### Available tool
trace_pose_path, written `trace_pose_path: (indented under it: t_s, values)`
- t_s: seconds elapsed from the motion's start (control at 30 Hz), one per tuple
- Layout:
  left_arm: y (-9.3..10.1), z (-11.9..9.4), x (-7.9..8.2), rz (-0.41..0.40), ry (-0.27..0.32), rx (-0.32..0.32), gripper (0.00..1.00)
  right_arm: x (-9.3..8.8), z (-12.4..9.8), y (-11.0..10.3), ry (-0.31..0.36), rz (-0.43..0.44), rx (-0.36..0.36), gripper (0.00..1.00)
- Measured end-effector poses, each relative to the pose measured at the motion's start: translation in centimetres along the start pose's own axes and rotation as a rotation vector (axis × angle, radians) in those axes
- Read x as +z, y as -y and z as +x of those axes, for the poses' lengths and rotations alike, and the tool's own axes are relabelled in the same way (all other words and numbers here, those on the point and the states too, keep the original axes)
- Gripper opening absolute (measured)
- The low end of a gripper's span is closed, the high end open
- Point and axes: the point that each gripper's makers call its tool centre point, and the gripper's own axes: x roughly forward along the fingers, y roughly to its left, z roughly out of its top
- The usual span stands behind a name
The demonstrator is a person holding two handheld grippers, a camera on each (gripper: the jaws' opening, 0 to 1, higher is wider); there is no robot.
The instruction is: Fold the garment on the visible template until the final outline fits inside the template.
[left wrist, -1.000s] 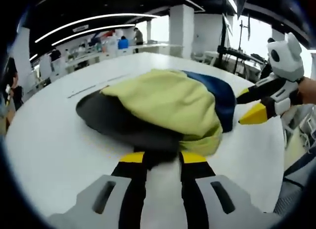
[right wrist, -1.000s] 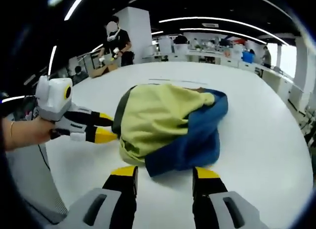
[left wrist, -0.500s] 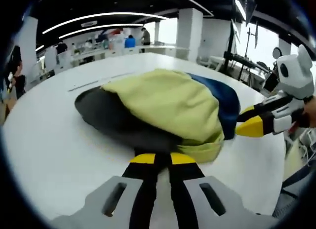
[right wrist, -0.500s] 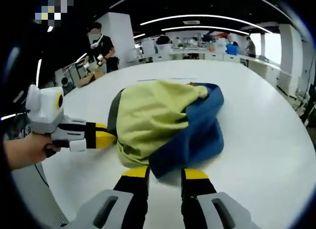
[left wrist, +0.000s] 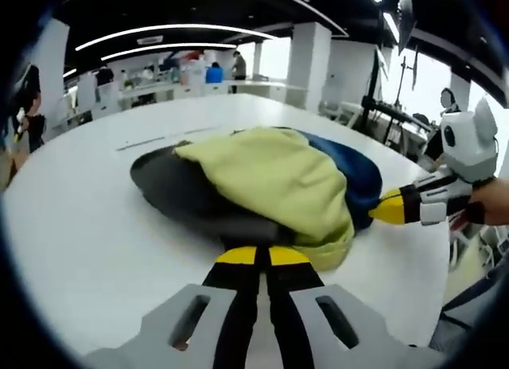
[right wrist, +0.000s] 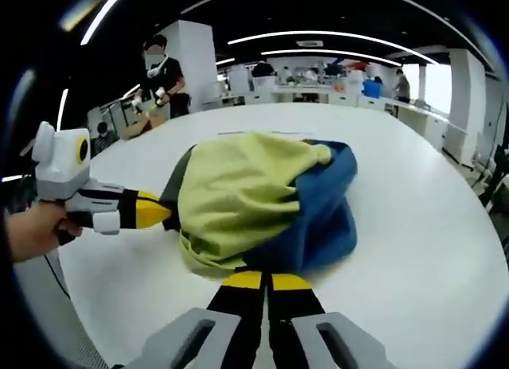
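Observation:
A bunched garment lies on the white table (left wrist: 71,226), yellow-green (left wrist: 270,174) on top with a blue part (left wrist: 354,166) at its right. A dark grey layer (left wrist: 171,190) spreads from under it at the left; I cannot tell whether it is the template or cloth. My left gripper (left wrist: 261,254) is shut on the near hem where grey meets yellow. My right gripper (left wrist: 383,211) comes in from the right, its yellow tip against the blue side. In the right gripper view the garment (right wrist: 238,190) sits ahead, my right gripper (right wrist: 266,280) shut on its near hem, my left gripper (right wrist: 155,214) at its left edge.
The table's rounded edge (left wrist: 445,281) runs close on the right of the left gripper view. A person (right wrist: 163,71) in black stands beyond the table, with desks and more people far behind. Bare white tabletop (right wrist: 421,218) stretches to the right of the garment.
Both grippers' jaws have gone from open to shut at the garment's near hems. The garment has shifted slightly and bunched a little more.

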Motion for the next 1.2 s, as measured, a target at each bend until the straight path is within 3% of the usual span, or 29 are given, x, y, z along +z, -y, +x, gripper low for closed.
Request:
trace_pose_path:
  t_s: [0.2,0.43,0.5,0.6,0.8,1.2]
  values:
    - [-0.6,-1.8,1.6,-0.018,0.045,0.017,0.00,1.3,-1.7,-0.4,0.030,-0.065,0.079,0.00]
    - [-2.0,-4.4,3.2,-0.034,0.097,0.061,0.00,2.8,-4.2,1.5,0.081,-0.001,0.079,0.00]
    - [-2.6,-5.2,3.5,-0.045,0.110,0.074,0.00,2.7,-4.7,1.4,0.066,0.041,0.131,0.00]
    - [-3.3,-6.2,3.8,-0.063,0.123,0.091,0.00,2.5,-5.0,2.4,0.053,0.060,0.131,0.00]
    - [-5.2,-8.1,3.7,-0.099,0.123,0.137,0.00,2.3,-6.1,5.0,0.043,0.077,0.079,0.00]
    - [-10.4,-11.1,1.5,-0.154,0.086,0.289,0.00,2.3,-7.8,9.6,0.014,0.091,0.020,0.00]
